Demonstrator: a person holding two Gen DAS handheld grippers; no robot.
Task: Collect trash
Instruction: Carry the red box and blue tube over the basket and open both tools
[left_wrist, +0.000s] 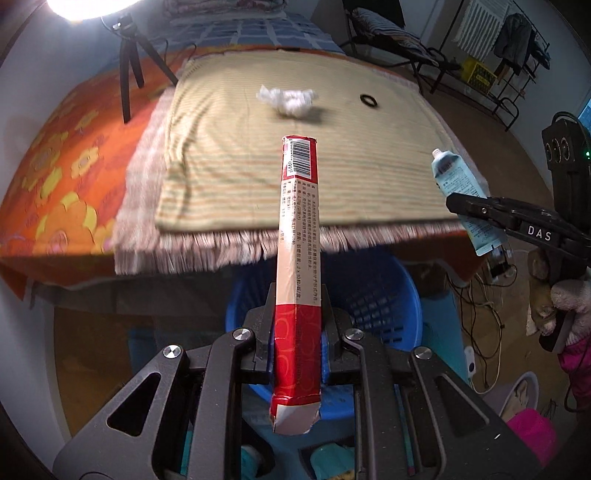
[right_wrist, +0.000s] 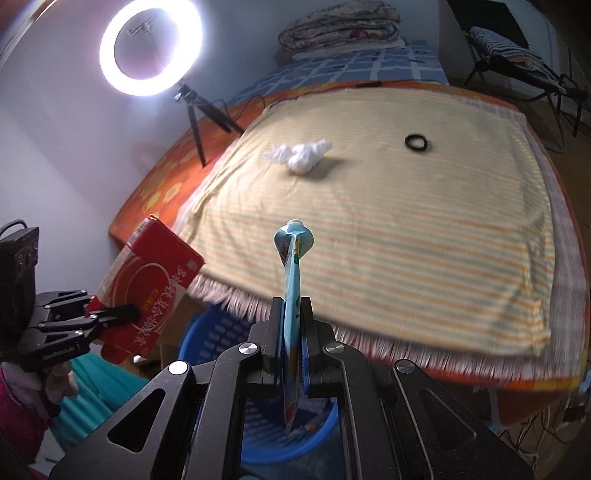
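Room: behind the table (right_wrist: 554, 373) stand a bed with a checked blue cover, a folding chair and a bright ring light (right_wrist: 150, 47) on a tripod.
Table: it carries an orange flowered cloth and, on top, a striped yellow cloth (left_wrist: 295, 177) with a fringe at the near edge.
Basket: a blue plastic basket (left_wrist: 373, 295) stands on the floor just under the near edge of the table, below both grippers.
Left hand-held gripper (left_wrist: 297, 354): nearly closed, its pads press on the red end of a long flat carton (left_wrist: 298, 221), which points forward over the table edge.
Right hand-held gripper (right_wrist: 291, 343): fully closed on a flattened light blue tube (right_wrist: 293, 280), cap end forward.
Trash left on the table: a crumpled white tissue (right_wrist: 301, 155) near the middle, and a small black ring (right_wrist: 416, 142) further right, well apart from it.
Risk, carton: it is long and held only at one end, so I think it can swing or catch the fringe when it comes down, and then fall beside the basket.
Risk, tube: it is thin and smooth; a release too early would drop it on the floor or on the cloth.
Risk, both: the grippers are near each other above one basket, so they may knock together.
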